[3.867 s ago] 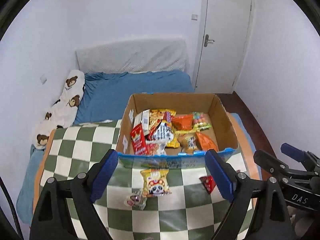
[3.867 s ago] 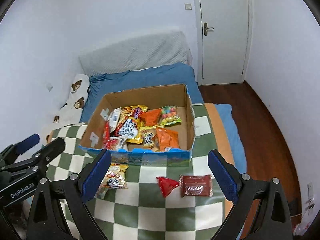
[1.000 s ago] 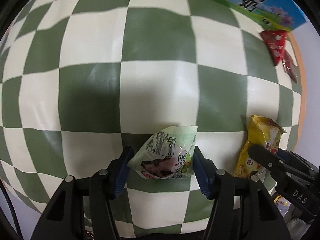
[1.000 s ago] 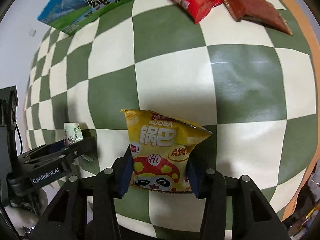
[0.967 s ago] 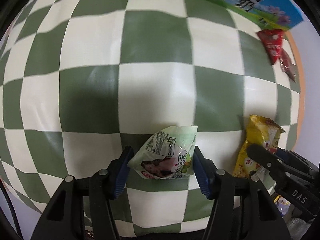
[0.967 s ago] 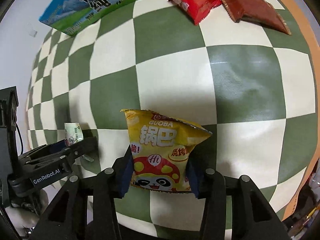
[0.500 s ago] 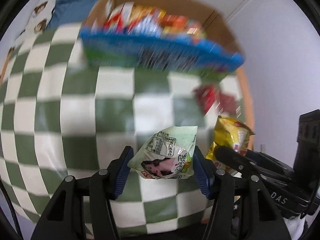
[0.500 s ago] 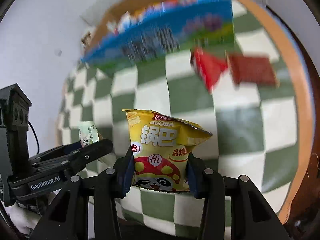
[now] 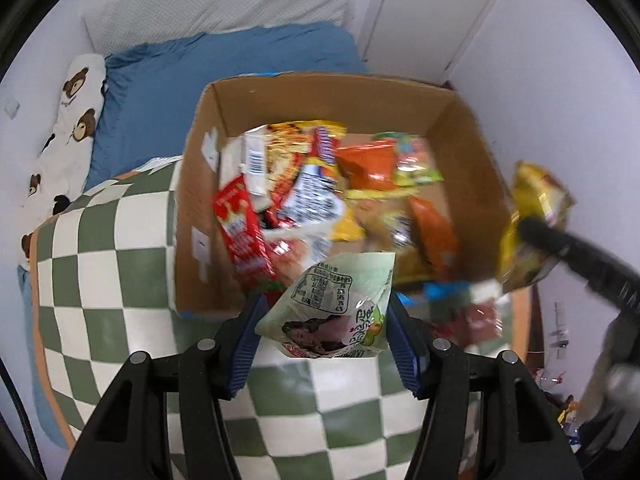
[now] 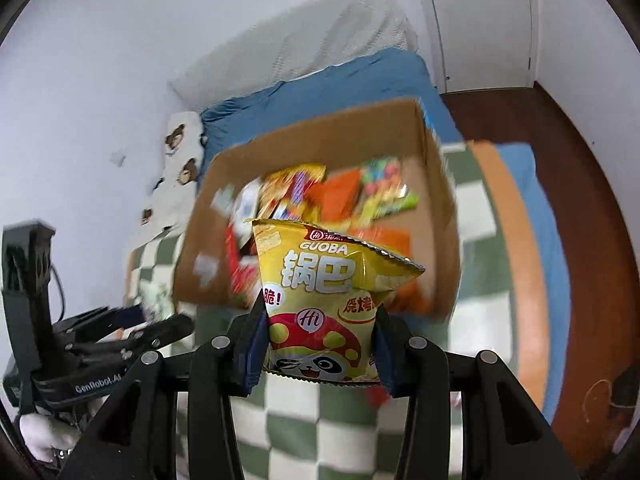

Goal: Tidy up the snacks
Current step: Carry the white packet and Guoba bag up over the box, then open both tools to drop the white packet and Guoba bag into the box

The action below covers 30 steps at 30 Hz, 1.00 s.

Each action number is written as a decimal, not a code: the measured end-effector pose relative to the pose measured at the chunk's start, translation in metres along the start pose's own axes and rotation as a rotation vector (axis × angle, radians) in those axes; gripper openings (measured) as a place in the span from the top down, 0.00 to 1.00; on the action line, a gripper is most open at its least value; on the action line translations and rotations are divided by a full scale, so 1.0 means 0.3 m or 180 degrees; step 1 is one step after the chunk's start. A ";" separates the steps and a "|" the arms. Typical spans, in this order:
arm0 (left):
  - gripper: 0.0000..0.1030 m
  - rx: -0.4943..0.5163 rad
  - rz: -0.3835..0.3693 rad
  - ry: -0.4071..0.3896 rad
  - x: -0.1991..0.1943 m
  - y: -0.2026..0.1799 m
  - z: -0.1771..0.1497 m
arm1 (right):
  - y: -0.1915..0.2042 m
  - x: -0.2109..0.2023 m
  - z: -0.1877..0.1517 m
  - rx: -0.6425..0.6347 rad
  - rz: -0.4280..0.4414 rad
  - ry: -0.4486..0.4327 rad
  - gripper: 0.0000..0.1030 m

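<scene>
My left gripper (image 9: pixel 323 336) is shut on a pale green snack packet (image 9: pixel 332 312), held in the air over the near wall of the cardboard box (image 9: pixel 320 84). The box holds several snack bags. My right gripper (image 10: pixel 318 340) is shut on a yellow Guoba snack bag (image 10: pixel 324 300) with a panda on it, also lifted in front of the box (image 10: pixel 320 136). In the left wrist view the yellow bag (image 9: pixel 532 224) shows at the right, past the box's right wall. In the right wrist view the left gripper (image 10: pixel 136 320) with its green packet is at the lower left.
The box stands on a green and white checkered cloth (image 9: pixel 100 240) on a bed with a blue sheet (image 9: pixel 224 60) and a bear-print pillow (image 9: pixel 68 120). Red packets (image 9: pixel 476 320) lie blurred on the cloth beside the box. A white door (image 10: pixel 480 20) and wooden floor (image 10: pixel 580 160) are at the right.
Both grippers have risen off the cloth with their packets and tilted toward the box, which has come into full view. Both grips are unchanged.
</scene>
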<state>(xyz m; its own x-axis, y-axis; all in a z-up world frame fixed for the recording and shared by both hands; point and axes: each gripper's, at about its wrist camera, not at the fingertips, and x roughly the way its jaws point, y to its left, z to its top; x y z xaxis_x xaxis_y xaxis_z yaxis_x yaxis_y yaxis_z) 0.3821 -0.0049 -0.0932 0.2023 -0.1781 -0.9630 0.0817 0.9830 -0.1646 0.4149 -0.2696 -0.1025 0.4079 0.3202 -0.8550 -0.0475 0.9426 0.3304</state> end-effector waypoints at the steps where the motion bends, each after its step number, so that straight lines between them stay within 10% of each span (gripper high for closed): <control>1: 0.45 -0.0016 0.0041 0.0043 0.029 0.010 0.020 | -0.008 0.027 0.046 -0.0018 -0.0053 0.0027 0.54; 12: 0.43 -0.0250 0.0374 0.0679 0.308 0.176 0.079 | -0.094 0.290 0.244 -0.0062 -0.0336 0.0393 0.54; 15: 0.38 -0.0384 0.0337 0.0830 0.363 0.197 0.062 | -0.131 0.370 0.253 0.0045 -0.0394 0.0582 0.32; 16: 0.35 -0.0385 0.0308 0.0817 0.367 0.194 0.063 | -0.140 0.392 0.249 0.0070 -0.0430 0.0624 0.15; 19: 0.19 -0.0373 0.0214 0.0719 0.357 0.179 0.071 | -0.139 0.416 0.240 0.0038 -0.0466 0.0671 0.15; 30: 0.14 -0.0407 0.0283 0.0355 0.280 0.145 0.087 | -0.114 0.363 0.207 -0.0006 -0.0558 0.0602 0.09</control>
<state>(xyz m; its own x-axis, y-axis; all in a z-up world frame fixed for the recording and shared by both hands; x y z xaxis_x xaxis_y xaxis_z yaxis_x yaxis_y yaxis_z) 0.4283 0.0216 -0.1757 0.0931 -0.0910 -0.9915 -0.0578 0.9936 -0.0966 0.5177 -0.2727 -0.1821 0.2323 0.1638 -0.9588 0.0071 0.9854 0.1701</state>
